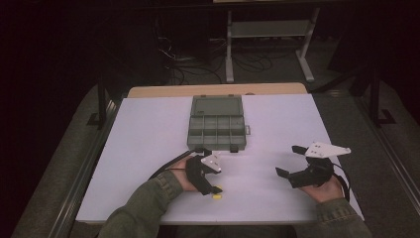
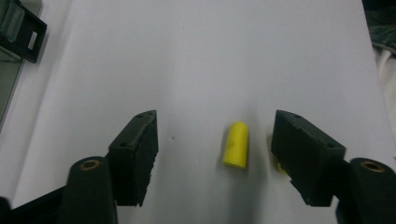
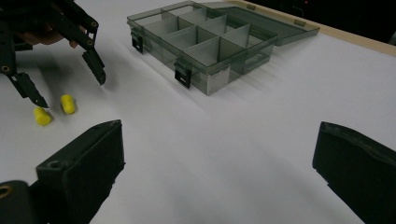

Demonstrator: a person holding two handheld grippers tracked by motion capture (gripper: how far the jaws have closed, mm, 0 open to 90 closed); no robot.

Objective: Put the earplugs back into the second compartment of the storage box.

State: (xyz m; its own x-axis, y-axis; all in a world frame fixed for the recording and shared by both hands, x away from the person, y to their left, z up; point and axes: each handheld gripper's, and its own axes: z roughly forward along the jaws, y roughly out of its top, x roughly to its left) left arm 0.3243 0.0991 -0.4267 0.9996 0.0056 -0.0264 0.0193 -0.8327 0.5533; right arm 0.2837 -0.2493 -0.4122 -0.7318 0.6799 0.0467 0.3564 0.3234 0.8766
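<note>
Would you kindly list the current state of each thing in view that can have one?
Organizer box: lid open, compartments look empty.
Yellow plug: lying on the table between the left gripper's jaws, untouched.
Second yellow plug: lying beside it, outside the jaws.
Left gripper: open, around the plug.
Right gripper: open, holding nothing.

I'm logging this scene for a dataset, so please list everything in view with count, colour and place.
Earplugs: two, yellow, on the table near its front edge; one between the left gripper's jaws, untouched, the other just outside them.
Compartment box: one, grey translucent, lid open, centre-back of the table.
Table: one, white top.
Shelf stand: one, light grey, on the floor behind.
Left gripper: one, black, open, over an earplug.
Right gripper: one, black, open, holding nothing, at the table's right.
</note>
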